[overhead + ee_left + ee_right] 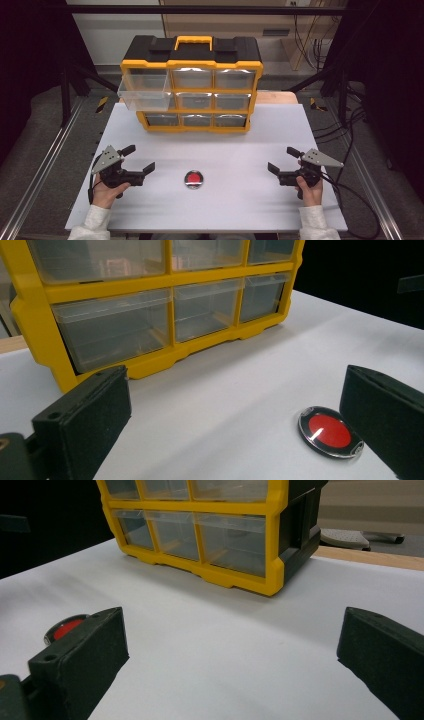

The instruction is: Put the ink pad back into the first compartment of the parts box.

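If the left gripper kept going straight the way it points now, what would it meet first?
Probably the red disc: the open left gripper points across the white table toward it. In its own view the disc lies off-centre by one jaw, so it might slip past.

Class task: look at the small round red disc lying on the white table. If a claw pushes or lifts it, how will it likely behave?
The disc lies flat, so it would probably slide rather than roll. Its glossy rim suggests it may be slippery. It sits low on the table, so lifting it by the edges looks tricky.

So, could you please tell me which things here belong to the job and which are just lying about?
Job:
- round red disc
- pulled-out top-left drawer
- yellow organiser
- left gripper, open
- right gripper, open

Lying about:
- cables beside the table
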Available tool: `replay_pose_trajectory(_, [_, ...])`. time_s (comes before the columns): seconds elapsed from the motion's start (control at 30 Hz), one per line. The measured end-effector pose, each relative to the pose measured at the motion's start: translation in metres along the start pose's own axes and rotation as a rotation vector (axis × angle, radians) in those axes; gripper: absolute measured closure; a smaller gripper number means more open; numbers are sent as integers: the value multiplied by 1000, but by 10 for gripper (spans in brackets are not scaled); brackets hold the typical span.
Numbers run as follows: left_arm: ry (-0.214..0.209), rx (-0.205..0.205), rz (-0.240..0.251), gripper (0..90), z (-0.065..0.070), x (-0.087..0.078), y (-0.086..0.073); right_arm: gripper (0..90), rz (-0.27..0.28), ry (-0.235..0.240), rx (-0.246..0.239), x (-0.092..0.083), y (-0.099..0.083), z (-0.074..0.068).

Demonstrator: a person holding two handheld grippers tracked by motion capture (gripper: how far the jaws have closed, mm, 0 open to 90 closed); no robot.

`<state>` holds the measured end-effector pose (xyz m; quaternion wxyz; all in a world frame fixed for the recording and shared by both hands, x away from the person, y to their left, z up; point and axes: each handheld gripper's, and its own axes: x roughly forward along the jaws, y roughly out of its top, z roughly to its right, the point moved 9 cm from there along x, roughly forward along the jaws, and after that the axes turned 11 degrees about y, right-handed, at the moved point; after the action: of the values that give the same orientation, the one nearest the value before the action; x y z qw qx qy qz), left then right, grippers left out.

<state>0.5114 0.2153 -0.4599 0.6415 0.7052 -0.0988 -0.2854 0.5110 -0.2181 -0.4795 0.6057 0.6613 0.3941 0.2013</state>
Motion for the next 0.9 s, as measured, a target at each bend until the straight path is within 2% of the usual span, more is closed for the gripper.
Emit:
replay_pose_trajectory(0.43, [-10, 7, 0, 3, 5, 0, 4, 4, -5, 6, 3, 0, -1, -1])
replay_pose_trajectory(0.9, [-22, 13, -26, 6, 22, 4, 12, 4, -2, 9, -1, 0, 0, -2])
